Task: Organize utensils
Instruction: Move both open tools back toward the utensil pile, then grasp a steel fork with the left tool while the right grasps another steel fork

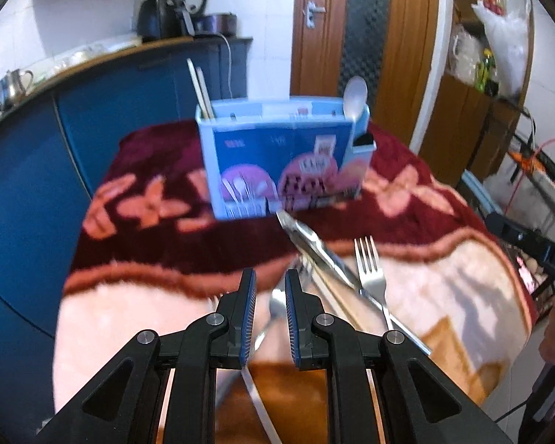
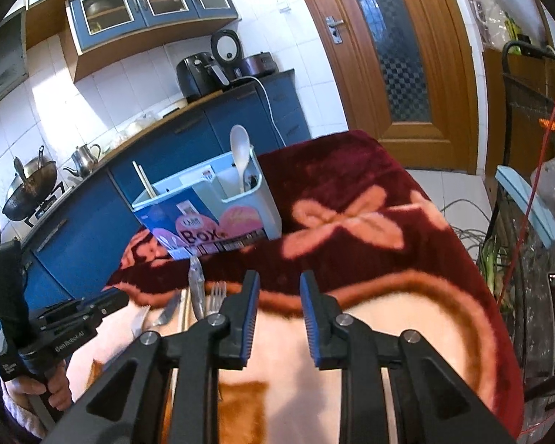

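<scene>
A blue utensil box [image 1: 283,164] stands on the red floral blanket, holding wooden chopsticks [image 1: 199,87] at its left end and a white spoon [image 1: 354,97] at its right. Metal tongs [image 1: 316,249], a fork [image 1: 370,272] and a spoon [image 1: 275,305] lie on the blanket in front of it. My left gripper [image 1: 270,283] is open, its fingers either side of the spoon's bowl, just above it. My right gripper [image 2: 279,285] is open and empty over the blanket, right of the utensils. The right wrist view shows the box [image 2: 207,214], tongs [image 2: 197,288] and fork [image 2: 215,298].
The blanket [image 2: 370,222] covers a small table whose edges drop off on the left and right. Blue kitchen cabinets [image 1: 26,185] stand close on the left. A wooden door [image 2: 396,48] is behind. A rack with cables [image 1: 536,185] stands at the right.
</scene>
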Action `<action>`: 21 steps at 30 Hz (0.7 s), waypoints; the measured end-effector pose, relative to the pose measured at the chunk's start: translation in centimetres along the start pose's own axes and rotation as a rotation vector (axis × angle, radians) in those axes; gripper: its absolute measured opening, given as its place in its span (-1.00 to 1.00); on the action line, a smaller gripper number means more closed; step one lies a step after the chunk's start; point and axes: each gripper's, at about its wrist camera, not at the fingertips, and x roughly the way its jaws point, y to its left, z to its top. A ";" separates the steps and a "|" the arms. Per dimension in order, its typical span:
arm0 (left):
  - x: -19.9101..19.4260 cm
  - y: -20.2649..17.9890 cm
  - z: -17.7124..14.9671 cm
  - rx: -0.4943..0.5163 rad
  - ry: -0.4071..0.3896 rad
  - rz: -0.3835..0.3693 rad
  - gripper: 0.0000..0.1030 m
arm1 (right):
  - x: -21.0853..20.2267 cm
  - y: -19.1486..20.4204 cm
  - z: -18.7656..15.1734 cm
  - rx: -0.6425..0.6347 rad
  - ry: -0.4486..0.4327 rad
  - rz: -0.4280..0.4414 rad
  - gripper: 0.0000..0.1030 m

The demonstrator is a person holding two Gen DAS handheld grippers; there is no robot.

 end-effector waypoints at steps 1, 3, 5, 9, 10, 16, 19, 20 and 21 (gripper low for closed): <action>0.4 -0.1 -0.2 0.000 0.020 -0.004 -0.70 | 0.1 -0.2 -0.1 0.002 0.006 -0.002 -0.50; 1.1 -0.2 -0.4 0.005 0.051 -0.006 -0.70 | 0.2 -0.5 -0.3 0.006 0.015 -0.006 -0.50; 1.6 -0.2 -0.6 0.015 0.077 -0.004 -0.70 | 0.4 -0.7 -0.4 0.011 0.024 -0.011 -0.49; 2.3 -0.5 -0.9 0.052 0.124 -0.001 -0.70 | 0.8 -1.2 -0.7 0.022 0.041 -0.017 -0.49; 2.4 -0.7 -1.0 0.066 0.136 -0.004 -0.70 | 0.8 -1.3 -0.8 0.025 0.044 -0.017 -0.49; 3.1 -1.3 -1.0 0.124 0.190 -0.027 -0.70 | 1.2 -1.4 -1.1 0.025 0.060 -0.013 -0.48; 3.8 -1.3 -1.0 0.139 0.229 -0.026 -0.69 | 1.2 -1.4 -1.1 0.025 0.064 -0.013 -0.48; 3.9 -1.3 -1.0 0.146 0.239 -0.022 -0.70 | 1.2 -1.4 -1.1 0.026 0.064 -0.013 -0.47; 4.0 -1.3 -1.0 0.155 0.243 -0.021 -0.70 | 1.2 -1.5 -1.1 0.026 0.065 -0.014 -0.47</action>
